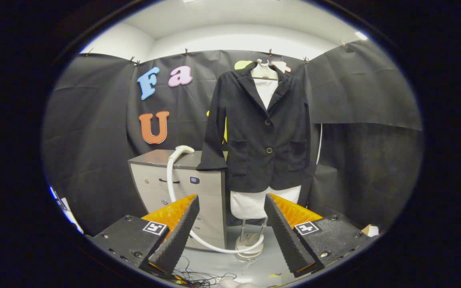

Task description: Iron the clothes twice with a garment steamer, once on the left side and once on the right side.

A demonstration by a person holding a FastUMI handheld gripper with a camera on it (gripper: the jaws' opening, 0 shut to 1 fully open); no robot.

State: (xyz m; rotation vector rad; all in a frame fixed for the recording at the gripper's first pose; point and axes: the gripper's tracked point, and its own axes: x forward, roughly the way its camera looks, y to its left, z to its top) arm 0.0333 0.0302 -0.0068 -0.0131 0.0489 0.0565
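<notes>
The black blazer (260, 132) hangs buttoned on a white mannequin (264, 86), straight ahead and well beyond my fingers (232, 230). Left of it stands a grey drawer cabinet (182, 188), and the white steamer head (182, 151) rests on its top, its hose (170, 176) looping down to the floor. My fingers are spread apart, holding nothing. The steamer lies ahead and to my left, so I judge I must reach there first.

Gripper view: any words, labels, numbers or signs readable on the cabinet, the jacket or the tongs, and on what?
None can be read.
Cabinet: small dark panel on its front, too small to read.
Open tongs: a square black-and-white marker on each side, a pattern, not text.
Jacket: no visible label.
</notes>
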